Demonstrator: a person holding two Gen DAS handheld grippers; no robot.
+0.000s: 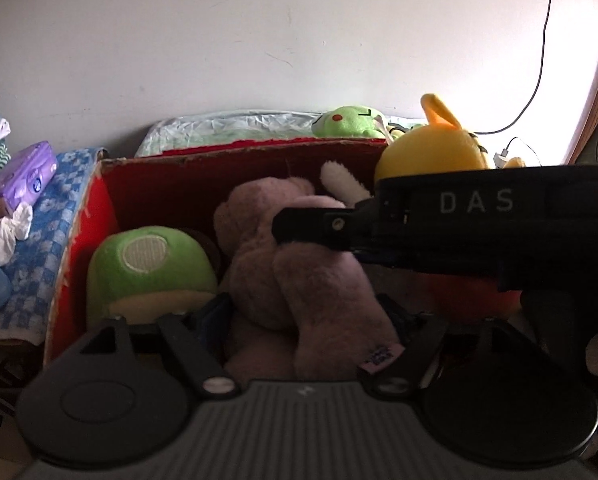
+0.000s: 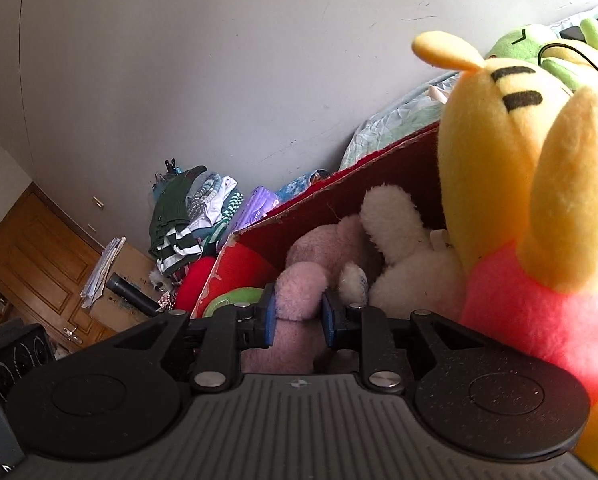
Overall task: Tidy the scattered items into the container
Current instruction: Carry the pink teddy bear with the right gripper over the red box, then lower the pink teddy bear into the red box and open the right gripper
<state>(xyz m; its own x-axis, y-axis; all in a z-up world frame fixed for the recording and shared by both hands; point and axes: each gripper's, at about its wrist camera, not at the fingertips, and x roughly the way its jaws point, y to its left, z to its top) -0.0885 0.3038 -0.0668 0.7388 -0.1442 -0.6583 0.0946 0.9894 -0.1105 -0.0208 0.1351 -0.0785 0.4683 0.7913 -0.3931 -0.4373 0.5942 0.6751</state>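
Observation:
A red cardboard box (image 1: pixel 147 184) holds a pink plush toy (image 1: pixel 299 264), a green plush (image 1: pixel 147 264), a white plush (image 2: pixel 403 248) and a yellow plush in a red shirt (image 2: pixel 515 208). My left gripper (image 1: pixel 299 320) has its blue-padded fingers spread wide around the pink plush in the box. My right gripper (image 2: pixel 297 314) is closed on a limb of the pink plush (image 2: pixel 299 292); its black body (image 1: pixel 459 232) crosses the left wrist view. The box (image 2: pixel 339 196) also shows in the right wrist view.
A green frog plush (image 1: pixel 347 122) lies on a wrapped bundle behind the box. A blue checked cloth (image 1: pixel 39 232) with a purple tissue pack (image 1: pixel 23 176) lies left. Folded clothes (image 2: pixel 187 216), a wooden door (image 2: pixel 39 256) and a wall stand around.

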